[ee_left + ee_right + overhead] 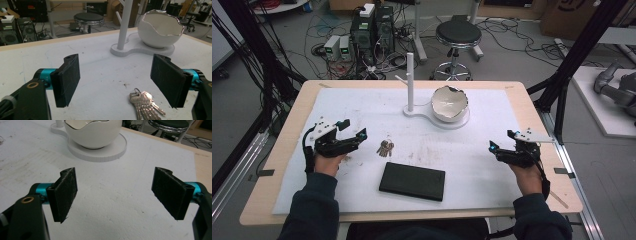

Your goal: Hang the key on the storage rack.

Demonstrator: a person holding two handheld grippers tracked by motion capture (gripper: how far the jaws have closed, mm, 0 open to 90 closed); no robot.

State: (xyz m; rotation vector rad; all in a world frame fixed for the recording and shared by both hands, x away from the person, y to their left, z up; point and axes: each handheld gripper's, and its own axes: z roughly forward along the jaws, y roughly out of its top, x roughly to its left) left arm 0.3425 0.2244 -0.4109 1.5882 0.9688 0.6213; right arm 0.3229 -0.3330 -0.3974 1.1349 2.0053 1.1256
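left gripper fingers spread, nothing between them; keys lie flat on the worktop just ahead, toward its right finger. keys look light, hard, slippery and loose on the ring; i'd pinch the bunched heads. right gripper also spread, empty, well apart.

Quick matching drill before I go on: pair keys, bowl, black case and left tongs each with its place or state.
1 keys
2 bowl
3 black case
4 left tongs

a on the round white base beside the post
b nearest the person's edge of the mat
c open, holding nothing
d flat on the mat just right of the left tongs

Pairs: 1-d, 2-a, 3-b, 4-c
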